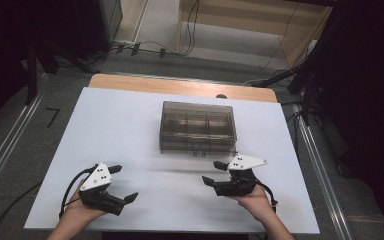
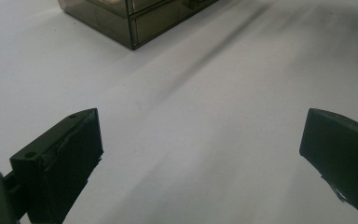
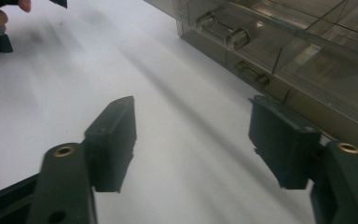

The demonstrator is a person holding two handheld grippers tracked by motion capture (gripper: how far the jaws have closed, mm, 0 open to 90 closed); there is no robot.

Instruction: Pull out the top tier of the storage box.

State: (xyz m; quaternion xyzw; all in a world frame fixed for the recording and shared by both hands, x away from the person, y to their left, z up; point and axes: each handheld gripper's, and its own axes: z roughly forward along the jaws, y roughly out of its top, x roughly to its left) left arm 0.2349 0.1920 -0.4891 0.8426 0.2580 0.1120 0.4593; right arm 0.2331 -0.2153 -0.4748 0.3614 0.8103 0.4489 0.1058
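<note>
A smoky clear box (image 1: pixel 198 127) with small compartments was set on the white table (image 1: pixel 105 130), near the table's far edge. Its lid was shut, and two small latches (image 3: pixel 223 31) could be seen on the front wall of the box in the right gripper view.

The right gripper (image 1: pixel 212 173) was held in a hand (image 1: pixel 254 199) just in front of the box, a little to the right of its middle. Its jaws were spread apart with nothing between them; only bare table was seen in the gap. The jaws were pointed to the left, along the front of the box, and the box was not touched. In the right gripper view (image 3: pixel 191 140) one jaw was seen close beside the front wall of the box.

The left gripper (image 1: pixel 124 183) was held in the other hand (image 1: pixel 80 214), well away from the box, to the left of it and nearer the person. Its jaws were spread wide and nothing was gripped. In the left gripper view (image 2: pixel 200 144) only a corner of the box (image 2: pixel 126 23) was seen, far off at the top, with plain white table lying between the jaws and the box.

A brown wooden strip (image 1: pixel 180 86) was seen behind the box, at the far edge of the table.
</note>
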